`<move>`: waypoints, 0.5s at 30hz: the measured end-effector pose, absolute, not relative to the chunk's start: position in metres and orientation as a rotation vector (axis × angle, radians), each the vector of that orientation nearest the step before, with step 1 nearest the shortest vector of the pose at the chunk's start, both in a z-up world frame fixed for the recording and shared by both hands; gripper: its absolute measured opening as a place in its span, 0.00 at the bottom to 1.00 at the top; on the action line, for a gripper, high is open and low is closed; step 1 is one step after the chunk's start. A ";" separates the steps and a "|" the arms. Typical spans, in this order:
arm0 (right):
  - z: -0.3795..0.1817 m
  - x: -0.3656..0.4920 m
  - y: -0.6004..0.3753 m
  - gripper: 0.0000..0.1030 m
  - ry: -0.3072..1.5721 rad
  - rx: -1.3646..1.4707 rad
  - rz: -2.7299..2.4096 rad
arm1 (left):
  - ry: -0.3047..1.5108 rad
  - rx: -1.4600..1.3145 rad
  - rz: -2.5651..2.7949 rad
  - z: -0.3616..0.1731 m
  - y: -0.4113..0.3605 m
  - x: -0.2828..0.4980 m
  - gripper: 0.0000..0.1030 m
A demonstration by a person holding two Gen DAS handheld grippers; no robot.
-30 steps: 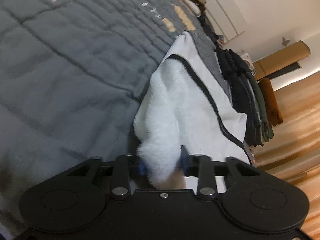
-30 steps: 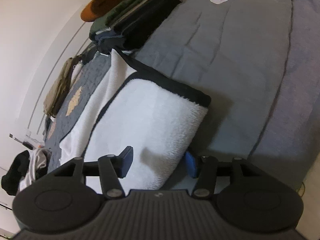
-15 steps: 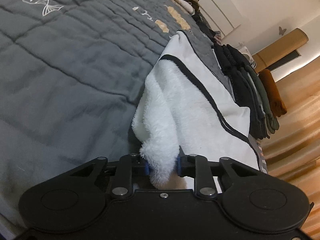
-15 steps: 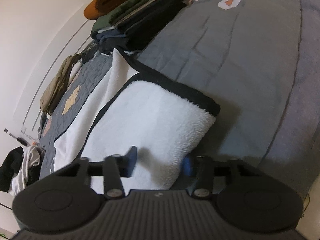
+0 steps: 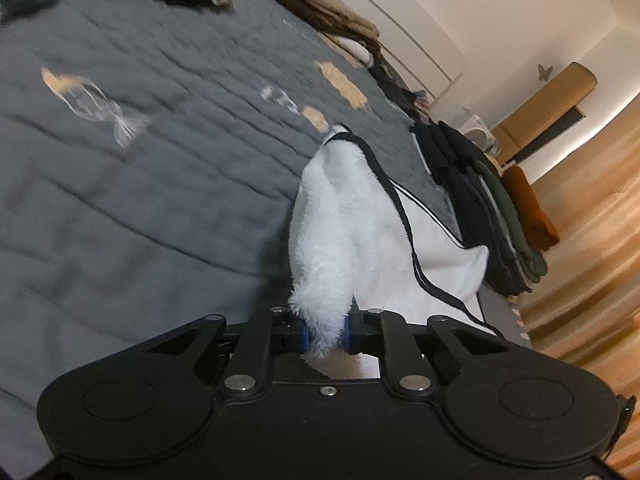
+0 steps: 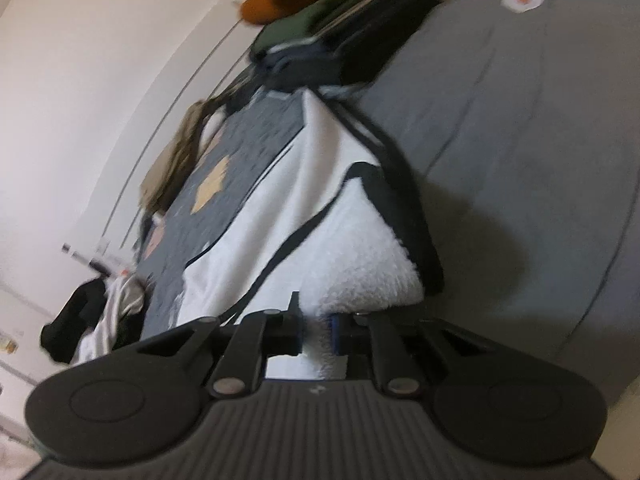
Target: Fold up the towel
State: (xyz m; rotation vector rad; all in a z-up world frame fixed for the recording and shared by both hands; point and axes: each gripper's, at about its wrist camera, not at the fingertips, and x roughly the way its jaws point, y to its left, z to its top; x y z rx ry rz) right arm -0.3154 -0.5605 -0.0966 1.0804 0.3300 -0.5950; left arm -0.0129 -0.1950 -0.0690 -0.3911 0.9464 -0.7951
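- One white fluffy towel (image 5: 340,216) with a black border lies on a bed under a grey quilt (image 5: 140,200), near the bed's edge, with both near corners lifted off the quilt.
- Its left near corner is bunched into a thick tuft that runs down between the left gripper (image 5: 325,334); the jaws have just been closing and their blue pads (image 5: 306,335) now press on the pile from both sides.
- From that pinch the cloth rises in a ridge, the black border trailing down its right side.
- Seen from the right wrist, the towel (image 6: 360,248) is doubled, its bordered edge folded over on top.
- Its right near corner sits in the right gripper (image 6: 316,334), whose jaws have just been closing and stand nearly together, clamped on the white cloth.
- Beyond the towel, a stack of folded clothes (image 5: 492,208) in black, green and rust-brown sits at the bed's edge, just beside the towel's far end.
- A tan garment (image 5: 324,12) lies farther up the bed by the white wall (image 6: 100,80).
- Wooden flooring (image 5: 588,264) shows to the right of the bed.
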 end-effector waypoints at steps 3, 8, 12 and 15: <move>-0.094 -0.300 -0.543 0.11 0.354 1.072 -0.533 | 0.940 -0.361 -0.756 -0.060 -0.169 -0.009 0.14; -0.089 -0.267 -0.504 0.11 0.402 1.060 -0.400 | 0.925 -0.301 -0.683 -0.039 -0.107 -0.015 0.14; -0.086 -0.245 -0.466 0.11 0.456 1.041 -0.295 | 0.910 -0.280 -0.612 -0.019 -0.054 -0.024 0.14; -0.085 -0.240 -0.439 0.11 0.490 1.039 -0.233 | 0.911 -0.265 -0.575 -0.006 -0.020 -0.035 0.14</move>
